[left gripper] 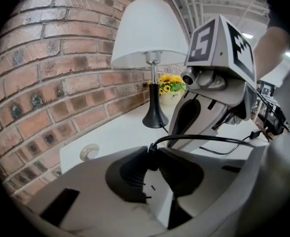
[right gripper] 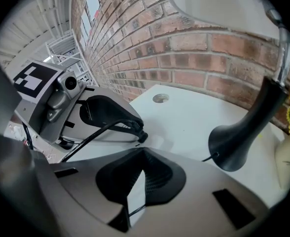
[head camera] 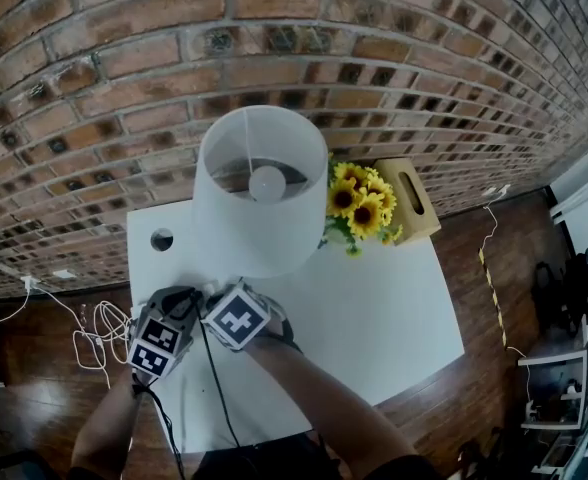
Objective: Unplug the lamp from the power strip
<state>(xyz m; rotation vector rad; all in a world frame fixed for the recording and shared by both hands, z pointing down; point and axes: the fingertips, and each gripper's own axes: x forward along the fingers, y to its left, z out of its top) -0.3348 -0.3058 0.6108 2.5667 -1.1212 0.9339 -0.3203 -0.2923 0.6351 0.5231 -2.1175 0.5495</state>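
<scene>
The power strip cannot be picked out for certain. In the head view both grippers and their marker cubes cover the near-left part of the white rectangular table (head camera: 374, 308). A white surface with small dark slits shows in the gap behind the left gripper's (left gripper: 150, 154) tips, but I cannot tell whether it is strip or tabletop. The plug's prongs are hidden by the pads.

The small black plug (left gripper: 150, 158) of the lamp sits at that near-left spot, pinched between the tips of the left gripper. Its short body stands roughly upright, long axis up and down. Its thin black cord (left gripper: 209, 140) leaves the top and bends off to the right.

The right gripper (right gripper: 140, 152) faces the left one, just beside it. Its tips are together, and only a white sliver and a thin dark line show in the gap behind them.

The table lamp with the white drum shade (head camera: 259, 193) stands at the far middle of the table, against the red brick wall (head camera: 124, 88). A bunch of yellow sunflowers (head camera: 359, 200) is just to its right.
</scene>
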